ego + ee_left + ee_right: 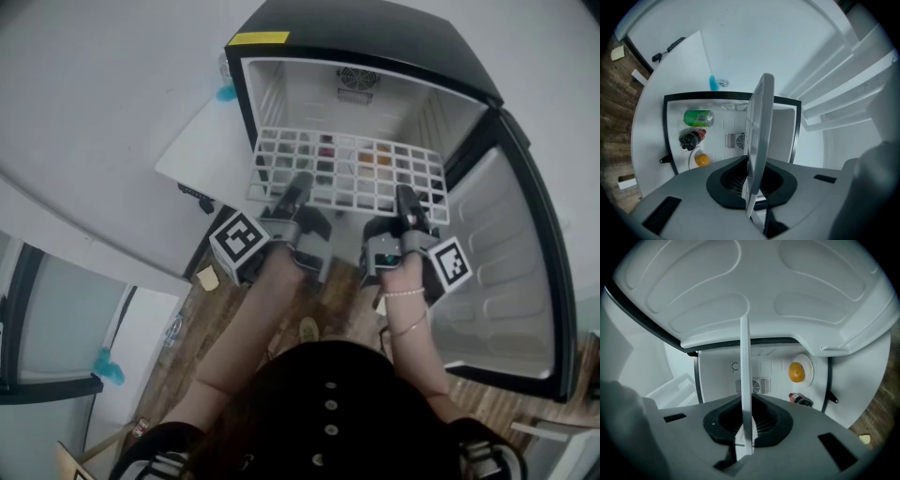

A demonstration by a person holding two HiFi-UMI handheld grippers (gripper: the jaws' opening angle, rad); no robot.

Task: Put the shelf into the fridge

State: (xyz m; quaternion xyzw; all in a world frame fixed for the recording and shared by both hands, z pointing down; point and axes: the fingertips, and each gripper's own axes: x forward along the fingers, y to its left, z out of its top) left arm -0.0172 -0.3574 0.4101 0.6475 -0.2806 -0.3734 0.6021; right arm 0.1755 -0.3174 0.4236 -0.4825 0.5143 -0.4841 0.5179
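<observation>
Looked like a plain indoor room, home or test setup, couldn't tell. Wood-look floor, white walls, and an open black mini fridge held a green can and an orange.

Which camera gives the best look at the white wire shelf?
The head view. It shows the shelf as a whole grid, held at its near edge by the left gripper and the right gripper before the open fridge. The left and right gripper views each show it only edge-on, a thin white strip between the jaws.
</observation>
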